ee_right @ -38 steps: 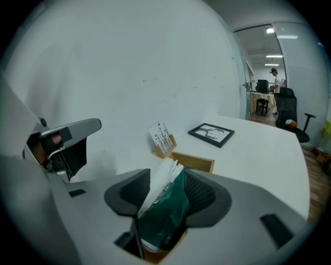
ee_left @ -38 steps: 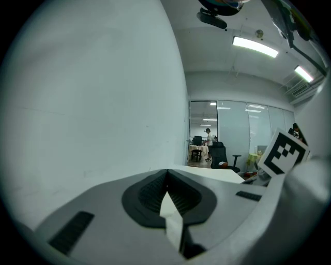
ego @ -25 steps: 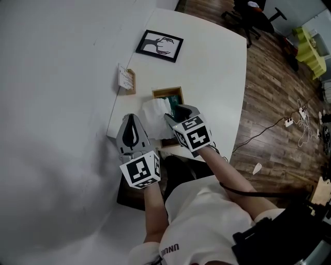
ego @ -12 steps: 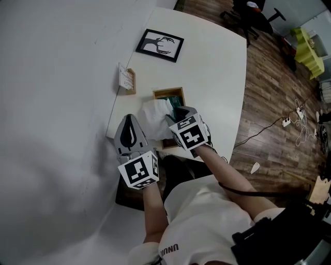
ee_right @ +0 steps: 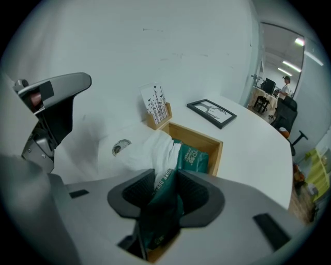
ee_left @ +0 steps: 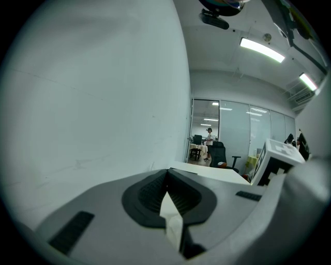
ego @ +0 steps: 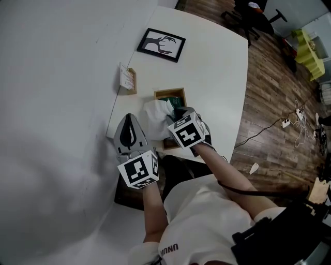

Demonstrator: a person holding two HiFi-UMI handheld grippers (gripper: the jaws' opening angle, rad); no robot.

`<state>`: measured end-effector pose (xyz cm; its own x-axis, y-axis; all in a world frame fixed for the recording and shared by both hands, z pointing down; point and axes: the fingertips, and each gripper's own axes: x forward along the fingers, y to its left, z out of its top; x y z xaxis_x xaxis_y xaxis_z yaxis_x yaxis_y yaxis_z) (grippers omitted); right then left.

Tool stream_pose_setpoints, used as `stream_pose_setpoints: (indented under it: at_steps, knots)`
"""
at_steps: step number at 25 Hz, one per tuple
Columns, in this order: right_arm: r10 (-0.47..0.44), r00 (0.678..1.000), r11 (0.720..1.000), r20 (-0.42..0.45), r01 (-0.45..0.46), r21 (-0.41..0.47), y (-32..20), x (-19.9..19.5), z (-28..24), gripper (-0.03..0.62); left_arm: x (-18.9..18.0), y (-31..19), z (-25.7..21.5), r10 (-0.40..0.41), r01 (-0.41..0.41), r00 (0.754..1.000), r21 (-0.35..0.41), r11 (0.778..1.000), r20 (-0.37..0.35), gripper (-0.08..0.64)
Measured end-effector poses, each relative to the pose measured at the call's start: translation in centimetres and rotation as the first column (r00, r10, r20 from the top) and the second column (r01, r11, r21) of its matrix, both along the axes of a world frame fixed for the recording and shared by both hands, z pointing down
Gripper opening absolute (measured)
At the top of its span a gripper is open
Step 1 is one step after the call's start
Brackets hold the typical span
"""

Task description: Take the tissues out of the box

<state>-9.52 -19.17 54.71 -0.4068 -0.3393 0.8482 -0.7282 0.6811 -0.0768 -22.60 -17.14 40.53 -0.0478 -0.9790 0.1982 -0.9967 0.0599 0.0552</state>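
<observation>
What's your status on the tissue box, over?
Left gripper shut on white tissue. Right gripper has just been closing onto green tissue pack, partly in wooden box. No obstruction seen.

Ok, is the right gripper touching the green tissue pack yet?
Touching. The right gripper view shows the green tissue pack pinched between both pads of the right gripper, whose jaws have just been closing.

A black-framed picture (ego: 161, 45) of a bare tree lies flat near the far corner of the white table (ego: 217, 67), close to the wall. A small wooden stand (ego: 132, 82) holding a printed card (ego: 124, 76) sits further along that wall-side edge. Past the table's curved outer edge, a black office chair (ego: 253, 15) and loose cables (ego: 302, 121) are on the wood floor (ego: 274, 88).
</observation>
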Motion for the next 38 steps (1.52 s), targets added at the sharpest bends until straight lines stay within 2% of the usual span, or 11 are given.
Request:
stream_pose_setpoints:
  at_steps: [10,16,21,38]
  knots:
    - [-0.006,1.000,1.000,-0.031,0.006,-0.003,-0.5,0.3,0.5,0.109,0.4,-0.6,0.5,0.004,-0.004,1.000,-0.005,1.000,-0.006,0.012]
    - [-0.018,0.999,0.999,-0.045,0.020,0.040,-0.6,0.4,0.4,0.078,0.8,-0.7,0.5,0.012,-0.012,1.000,-0.008,1.000,-0.003,0.012]
    - [0.003,1.000,0.999,-0.014,-0.002,0.042,-0.8,0.5,-0.2,0.052,0.4,-0.3,0.5,-0.001,0.001,1.000,-0.011,1.000,0.002,0.012]
    - [0.022,0.999,0.995,0.046,-0.026,0.099,-0.9,0.5,-2.5,0.044,0.1,1.0,-0.3,-0.024,0.024,1.000,0.009,1.000,0.014,0.012]
